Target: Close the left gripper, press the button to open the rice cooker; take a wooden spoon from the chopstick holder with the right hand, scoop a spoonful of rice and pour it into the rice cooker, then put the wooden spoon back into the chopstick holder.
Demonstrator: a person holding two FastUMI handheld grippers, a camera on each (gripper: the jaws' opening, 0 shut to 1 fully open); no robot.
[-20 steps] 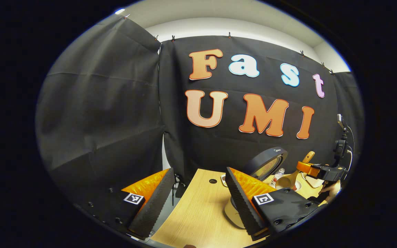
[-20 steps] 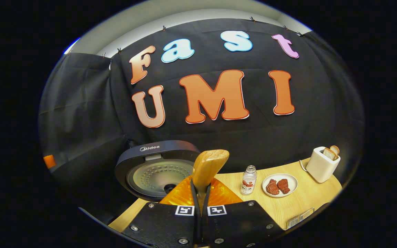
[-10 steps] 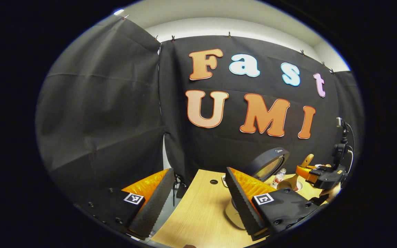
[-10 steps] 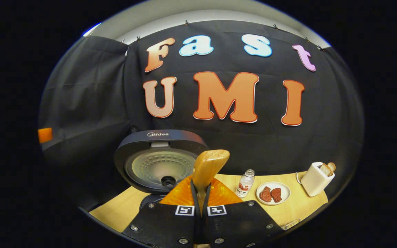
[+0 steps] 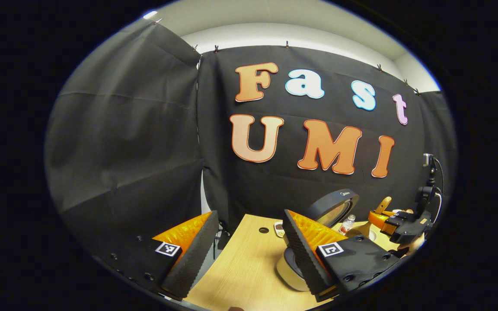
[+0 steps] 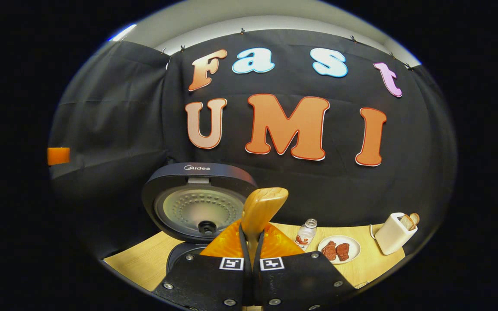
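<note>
1. Wooden spoon (image 6: pixel 263 207), light rounded wood, stands upright, clamped between my right gripper (image 6: pixel 252 242) fingers.
2. Dark round rice cooker (image 6: pixel 199 203), lid up, sits just left of and behind the spoon; pot mouth low, below the lid.
3. Right gripper nearer the cooker opening, I judge; spoon bowl not visible here.
4. Left gripper (image 5: pixel 249 242) spread wide, empty, over the light wooden table (image 5: pixel 249 268).

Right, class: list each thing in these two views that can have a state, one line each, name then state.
Cooker lid: raised open.
Spoon: clamped in right tool, handle end up.
Right tool: shut on spoon.
Left tool: open, holding nothing.
Bottle: upright, capped.
Toaster: bread sticking up.
Plate: holds two meat pieces.
</note>
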